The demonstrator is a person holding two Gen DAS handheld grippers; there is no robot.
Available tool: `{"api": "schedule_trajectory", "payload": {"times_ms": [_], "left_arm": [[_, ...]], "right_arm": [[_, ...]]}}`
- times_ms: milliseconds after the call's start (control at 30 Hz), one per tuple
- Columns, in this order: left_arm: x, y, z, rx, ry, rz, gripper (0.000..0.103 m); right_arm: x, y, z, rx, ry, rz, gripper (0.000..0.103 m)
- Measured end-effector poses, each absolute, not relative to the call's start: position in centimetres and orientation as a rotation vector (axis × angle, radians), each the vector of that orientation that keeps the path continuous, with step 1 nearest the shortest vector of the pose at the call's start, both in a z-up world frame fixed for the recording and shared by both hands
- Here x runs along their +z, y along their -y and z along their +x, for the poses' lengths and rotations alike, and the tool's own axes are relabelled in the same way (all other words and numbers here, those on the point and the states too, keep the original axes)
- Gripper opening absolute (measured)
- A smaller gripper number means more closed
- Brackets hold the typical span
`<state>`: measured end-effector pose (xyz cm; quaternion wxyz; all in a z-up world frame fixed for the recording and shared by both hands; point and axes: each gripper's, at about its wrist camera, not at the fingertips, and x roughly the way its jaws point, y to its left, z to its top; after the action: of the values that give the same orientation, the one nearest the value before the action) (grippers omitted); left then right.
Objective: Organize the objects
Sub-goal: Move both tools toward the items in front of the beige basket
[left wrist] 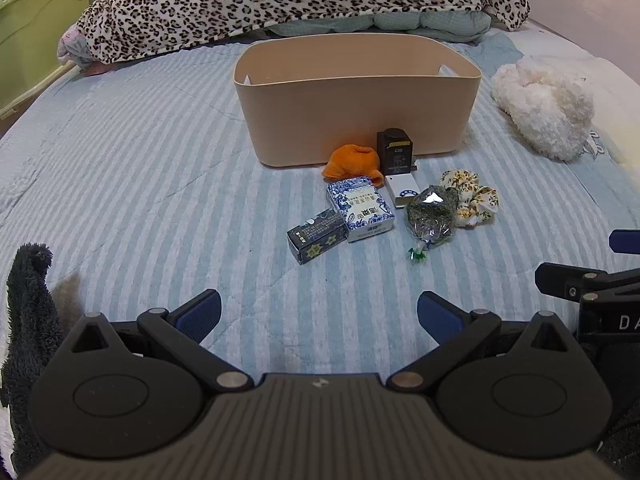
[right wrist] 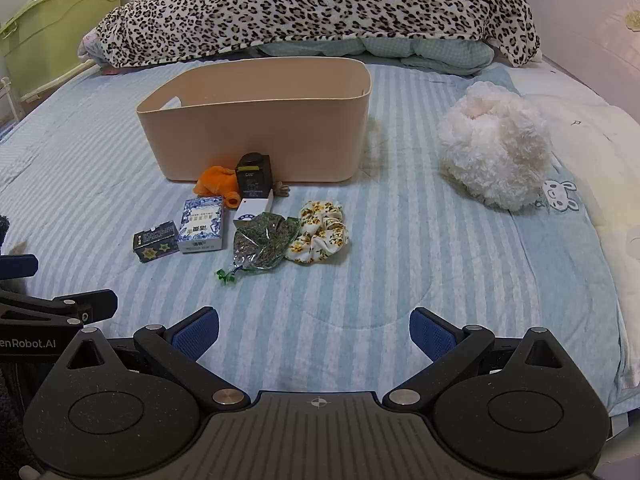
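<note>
Both claws sit nearest us, low over the bed's near edge: left claw [left wrist: 319,309] w/ jaws spread wide and nothing between them, right claw [right wrist: 314,330] the same, wide apart and empty. We're angled down at the striped quilt [left wrist: 140,168], so we read this as the very start: no item picked yet, all of it lying outside the tan bin [right wrist: 256,136], which stands mid-bed toward the far edge; its inside is only partly visible, so we can't say if it holds anything. Right in front of the bin's near wall is the pile: orange cloth [left wrist: 352,162] and black box [left wrist: 394,152] touching or almost touching the wall, then the blue-white packet [left wrist: 360,208], dark star-print box [left wrist: 316,240] just beside it on the left, white card-like box [left wrist: 404,192], clear bag of dried herbs [right wrist: 264,242] and floral scrunchie [right wrist: 320,230] on the right end. White fluffy thing [right wrist: 492,148] lies well apart toward the bed's right edge. Next move, imo: pick one claw, reach fwd to an outer item, e.g. the scrunchie for the right claw or the star-print box for the left, close on it, lift over the bin's rim and drop. Soft quilt means we press down a bit to get the pads under flat boxes.
</note>
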<state>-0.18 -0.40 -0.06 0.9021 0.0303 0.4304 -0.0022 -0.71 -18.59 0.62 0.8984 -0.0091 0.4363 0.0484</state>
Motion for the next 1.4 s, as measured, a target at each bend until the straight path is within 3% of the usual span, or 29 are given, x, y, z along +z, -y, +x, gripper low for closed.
{"api": "schedule_trajectory", "payload": {"times_ms": [1400], "left_arm": [[-0.44, 0.01, 0.12, -0.021, -0.893, 0.063, 0.103]], "right_arm": [[0.21, 19.44, -0.25, 0.045, -0.92, -0.023, 0.103]]}}
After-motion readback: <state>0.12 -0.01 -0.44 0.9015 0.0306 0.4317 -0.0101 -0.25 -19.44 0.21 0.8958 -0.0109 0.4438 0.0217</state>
